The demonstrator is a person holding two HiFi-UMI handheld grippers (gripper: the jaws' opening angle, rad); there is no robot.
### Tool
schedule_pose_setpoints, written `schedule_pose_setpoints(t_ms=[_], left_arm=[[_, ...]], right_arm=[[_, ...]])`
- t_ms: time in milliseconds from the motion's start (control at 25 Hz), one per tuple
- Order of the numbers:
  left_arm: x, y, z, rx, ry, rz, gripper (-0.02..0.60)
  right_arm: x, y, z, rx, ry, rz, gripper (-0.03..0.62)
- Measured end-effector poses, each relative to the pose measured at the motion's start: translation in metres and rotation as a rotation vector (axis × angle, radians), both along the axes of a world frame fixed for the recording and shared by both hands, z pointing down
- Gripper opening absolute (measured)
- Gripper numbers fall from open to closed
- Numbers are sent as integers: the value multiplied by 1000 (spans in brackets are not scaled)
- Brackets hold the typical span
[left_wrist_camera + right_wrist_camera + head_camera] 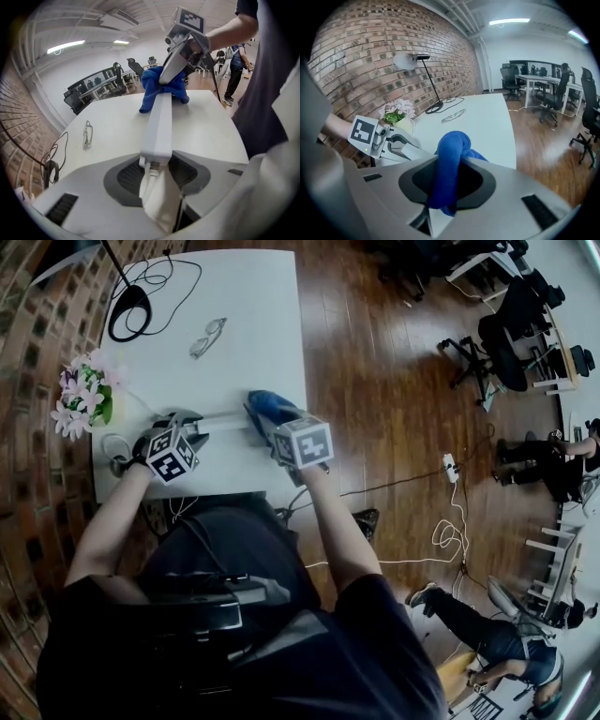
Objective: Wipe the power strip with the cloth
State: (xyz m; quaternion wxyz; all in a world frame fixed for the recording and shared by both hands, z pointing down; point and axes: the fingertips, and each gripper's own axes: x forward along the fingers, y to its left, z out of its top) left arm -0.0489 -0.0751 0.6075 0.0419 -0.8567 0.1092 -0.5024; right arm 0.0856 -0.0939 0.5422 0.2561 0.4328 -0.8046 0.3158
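Since you grip it by one end only, treat the power strip (158, 117) as a stiff, light bar of smooth plastic. It will likely pivot or slide in the jaws if you press hard far from the grip. Your left gripper (158, 171) pinches its near end, where the cord comes out, jaws part-spread around the body. From there the strip runs toward three o'clock across the table (244, 306) in the head view. Whether its far end rests on the tabletop, I cannot tell.

At ten o'clock from that gripper the flowers (84, 395) stand near the brick wall. A lamp cable (131, 310) loops at the far corner, so there is little room on that side. The glasses (206, 337) lie at twelve o'clock from the strip, well apart.

At the strip's far end sits the cloth (449, 159), soft and bunched. It should mould over the sockets and stand firm rubbing. Your right gripper (446, 187) is clamped on it, a fold squeezed between the jaws. Just beside it at three o'clock the table's edge (305, 381) drops to the floor, so wipe back toward nine o'clock.
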Motion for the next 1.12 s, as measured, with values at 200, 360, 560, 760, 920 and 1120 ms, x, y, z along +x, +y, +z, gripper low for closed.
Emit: schedule_pose_setpoints(t_ms=[200, 360, 560, 760, 920, 1120], left_arm=[[-3, 1, -2, -39, -3, -61, 200], [-10, 2, -4, -36, -2, -100, 201], [-5, 2, -14, -93, 51, -137, 196], [21, -1, -43, -217, 144, -131, 236], [42, 4, -40, -254, 43, -6, 236], [46, 14, -18, -308, -82, 76, 193]], right_arm=[[-4, 9, 2, 45, 8, -37, 91], [-7, 16, -2, 154, 58, -86, 91], [-5, 15, -3, 136, -9, -66, 91], [-6, 13, -1, 126, -15, -75, 91], [-6, 16, -2, 128, -28, -81, 90], [-7, 19, -1, 104, -55, -85, 91]])
